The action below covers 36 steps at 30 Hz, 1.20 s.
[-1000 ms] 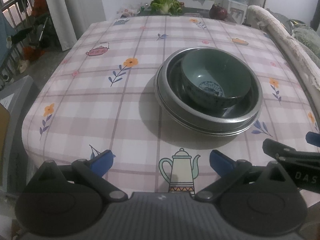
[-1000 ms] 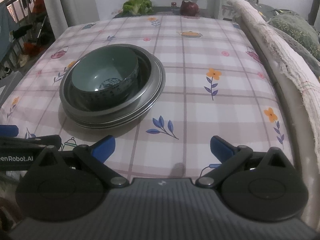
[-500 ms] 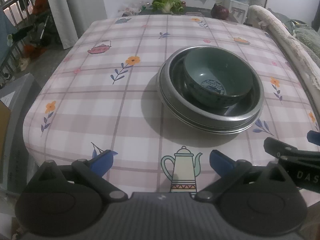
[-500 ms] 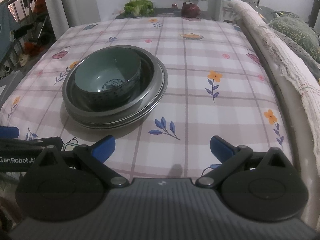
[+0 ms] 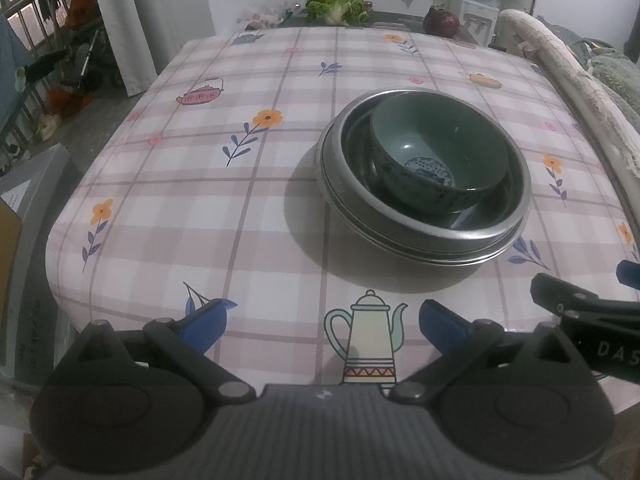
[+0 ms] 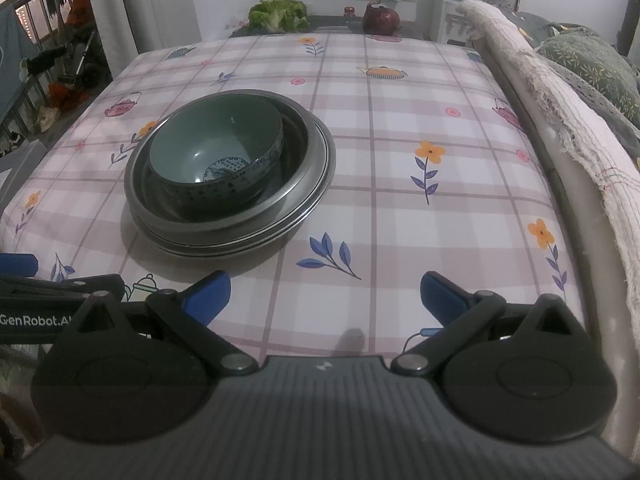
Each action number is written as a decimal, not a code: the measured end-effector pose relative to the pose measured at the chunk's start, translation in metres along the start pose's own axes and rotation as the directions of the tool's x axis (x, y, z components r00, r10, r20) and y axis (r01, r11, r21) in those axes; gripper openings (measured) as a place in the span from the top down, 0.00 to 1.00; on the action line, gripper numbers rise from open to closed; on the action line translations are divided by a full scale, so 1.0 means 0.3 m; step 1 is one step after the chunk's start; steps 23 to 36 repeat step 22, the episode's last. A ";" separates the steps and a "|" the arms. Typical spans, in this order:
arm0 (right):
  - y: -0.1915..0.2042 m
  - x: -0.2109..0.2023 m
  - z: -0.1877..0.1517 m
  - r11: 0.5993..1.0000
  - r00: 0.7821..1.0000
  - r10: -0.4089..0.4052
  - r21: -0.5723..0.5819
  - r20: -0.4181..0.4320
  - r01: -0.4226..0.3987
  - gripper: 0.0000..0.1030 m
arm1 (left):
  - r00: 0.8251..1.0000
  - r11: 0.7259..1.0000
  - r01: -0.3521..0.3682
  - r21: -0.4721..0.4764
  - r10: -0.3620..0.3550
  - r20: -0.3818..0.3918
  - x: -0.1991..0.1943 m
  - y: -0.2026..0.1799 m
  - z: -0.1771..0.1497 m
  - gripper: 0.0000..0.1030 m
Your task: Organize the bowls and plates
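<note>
Glazed green bowl [image 5: 438, 164] sits round and deep inside the stacked metal plates [image 5: 424, 236], mid-counter [image 5: 200, 208] on a plaid cloth. My left hand-held gripper [image 5: 322, 322] and right hand-held gripper [image 6: 325, 298] both hang spread wide at the near edge, holding nothing.

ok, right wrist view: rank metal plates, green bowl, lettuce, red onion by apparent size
1. metal plates, widest by far
2. green bowl, sitting inside them
3. lettuce
4. red onion

The last two sit beyond the table's far end, so they look smaller than they are.
</note>
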State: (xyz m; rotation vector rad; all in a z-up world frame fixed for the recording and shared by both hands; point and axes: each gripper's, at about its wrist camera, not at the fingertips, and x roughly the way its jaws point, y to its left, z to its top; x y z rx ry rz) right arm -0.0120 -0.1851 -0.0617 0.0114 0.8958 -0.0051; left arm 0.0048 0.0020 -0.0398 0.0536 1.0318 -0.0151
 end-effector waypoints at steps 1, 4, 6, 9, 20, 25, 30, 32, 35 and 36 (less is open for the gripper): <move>0.000 0.000 0.000 1.000 1.000 0.000 0.000 0.000 0.000 0.01 | 1.000 1.000 0.000 0.000 0.000 0.000 0.000 0.000 0.000 0.00; 0.000 0.000 0.000 1.000 1.000 -0.001 0.000 0.001 0.001 0.01 | 1.000 1.000 0.000 0.000 0.000 0.000 0.000 0.000 0.000 0.00; 0.001 0.001 0.000 1.000 1.000 0.000 0.001 -0.001 0.000 0.01 | 1.000 1.000 0.001 0.000 -0.001 0.000 0.000 0.000 0.000 0.00; 0.001 0.001 0.001 1.000 1.000 -0.001 -0.001 0.000 0.001 0.01 | 1.000 1.000 0.000 0.001 0.000 -0.001 0.002 0.004 -0.001 0.00; 0.001 0.000 0.000 1.000 1.000 0.000 0.000 0.002 0.000 0.01 | 1.000 1.000 0.000 0.000 0.000 -0.001 0.004 0.005 -0.002 0.00; 0.001 0.000 0.000 1.000 1.000 -0.001 -0.001 0.003 0.001 0.01 | 1.000 1.000 -0.001 0.000 0.001 0.000 0.004 0.006 -0.003 0.00; 0.001 0.000 0.000 1.000 1.000 -0.001 -0.001 0.003 0.001 0.01 | 1.000 1.000 -0.001 0.000 0.001 0.000 0.004 0.006 -0.003 0.00; 0.001 0.000 0.000 1.000 1.000 -0.001 -0.001 0.003 0.001 0.01 | 1.000 1.000 -0.001 0.000 0.001 0.000 0.004 0.006 -0.003 0.00; 0.001 0.000 0.000 1.000 1.000 -0.001 -0.001 0.003 0.001 0.01 | 1.000 1.000 -0.001 0.000 0.001 0.000 0.004 0.006 -0.003 0.00; 0.001 0.000 0.000 1.000 1.000 -0.001 -0.001 0.003 0.001 0.01 | 1.000 1.000 -0.001 0.000 0.001 0.000 0.004 0.006 -0.003 0.00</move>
